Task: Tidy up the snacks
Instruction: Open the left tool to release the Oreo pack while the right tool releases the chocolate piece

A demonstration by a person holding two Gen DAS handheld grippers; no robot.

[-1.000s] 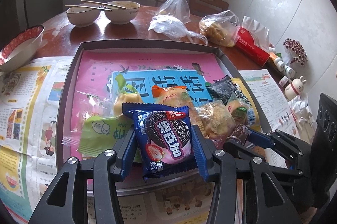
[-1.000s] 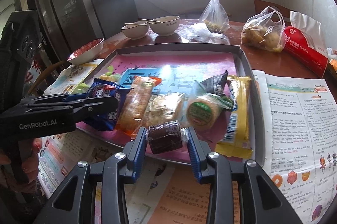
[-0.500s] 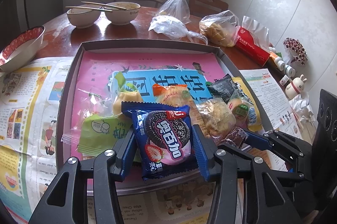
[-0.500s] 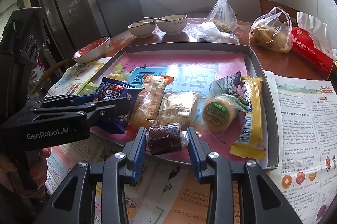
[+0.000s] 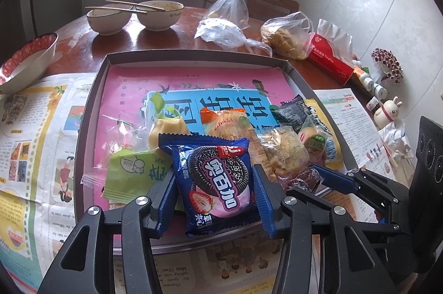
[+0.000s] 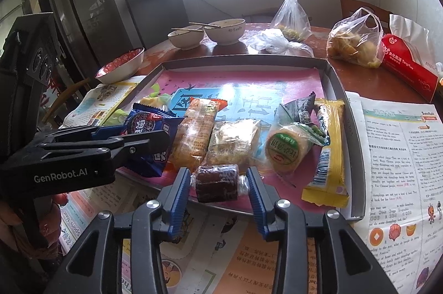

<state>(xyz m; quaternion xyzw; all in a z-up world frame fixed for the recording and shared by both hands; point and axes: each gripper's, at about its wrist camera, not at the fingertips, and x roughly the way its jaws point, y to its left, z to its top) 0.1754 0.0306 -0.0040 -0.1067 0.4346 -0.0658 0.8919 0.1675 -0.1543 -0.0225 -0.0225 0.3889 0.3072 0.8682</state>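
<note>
Nearest the left wrist camera, the left gripper (image 5: 213, 188) is clamped on a blue strawberry Oreo packet (image 5: 214, 180), its blue fingers pressing both long edges over the near rim of the grey tray (image 5: 91, 100). The film is slick and puffed with air, so I judge it could slide out if the squeeze eases, or the biscuits could crack if it tightens.

Just beside it, the right gripper (image 6: 218, 180) pinches a small dark brown wrapped cake (image 6: 217, 182) by its twisted ends, at the tray's near edge. The two tools sit close together; a sideways move by either risks a knock, or drags the neighbouring packets.

Behind them lies a crowded row: an orange-ended cake bar (image 6: 195, 133), a clear-wrapped pastry (image 6: 234, 141), a round green-labelled biscuit (image 6: 286, 150) and a long yellow packet (image 6: 329, 150), several overlapping. Setting anything down blindly here could pile them further.

Farther off, the tray's pink lining is bare, with bowls (image 5: 160, 15) and plastic bags (image 5: 229, 8) on the table beyond.
</note>
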